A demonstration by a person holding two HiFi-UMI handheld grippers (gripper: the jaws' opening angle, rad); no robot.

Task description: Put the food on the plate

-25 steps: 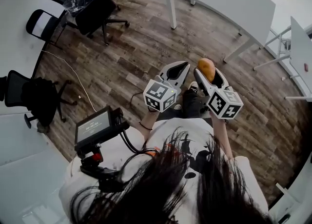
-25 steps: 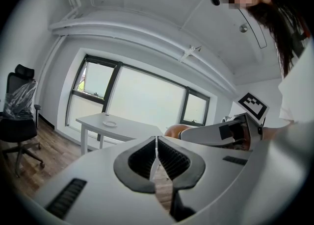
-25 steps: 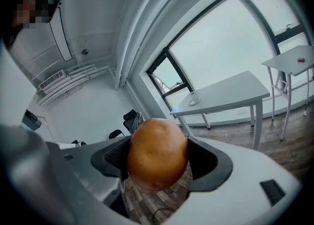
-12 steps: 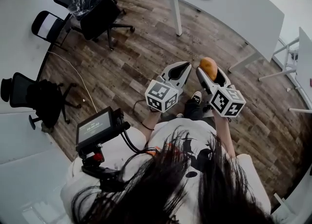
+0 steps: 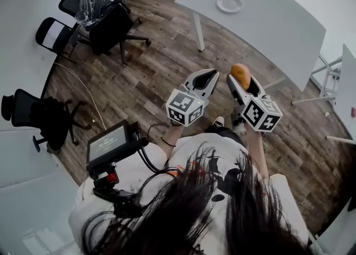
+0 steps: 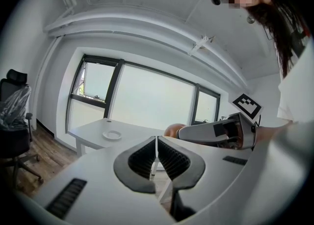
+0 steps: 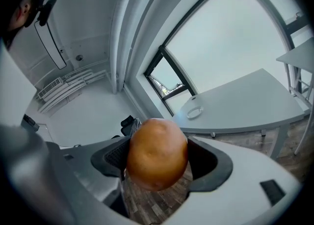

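A round orange-brown food item (image 5: 241, 75) (image 7: 157, 153) sits clamped between the jaws of my right gripper (image 5: 243, 84), held in the air above the wooden floor. A small white plate (image 5: 229, 3) (image 6: 112, 135) (image 7: 194, 112) lies on the large white table (image 5: 267, 15) well ahead of both grippers. My left gripper (image 5: 204, 81) (image 6: 156, 156) is beside the right one, shut with nothing between its jaws. The right gripper with the food also shows in the left gripper view (image 6: 216, 132).
Black office chairs (image 5: 108, 18) stand at the left on the wood floor, another chair (image 5: 39, 115) nearer the wall. A second white table edge (image 5: 347, 90) is at the right. A screen device (image 5: 108, 145) hangs at the person's chest.
The view has shifted toward the table; the plate now lies lower and nearer in the head view. Both grippers keep their pose, the food still clamped.
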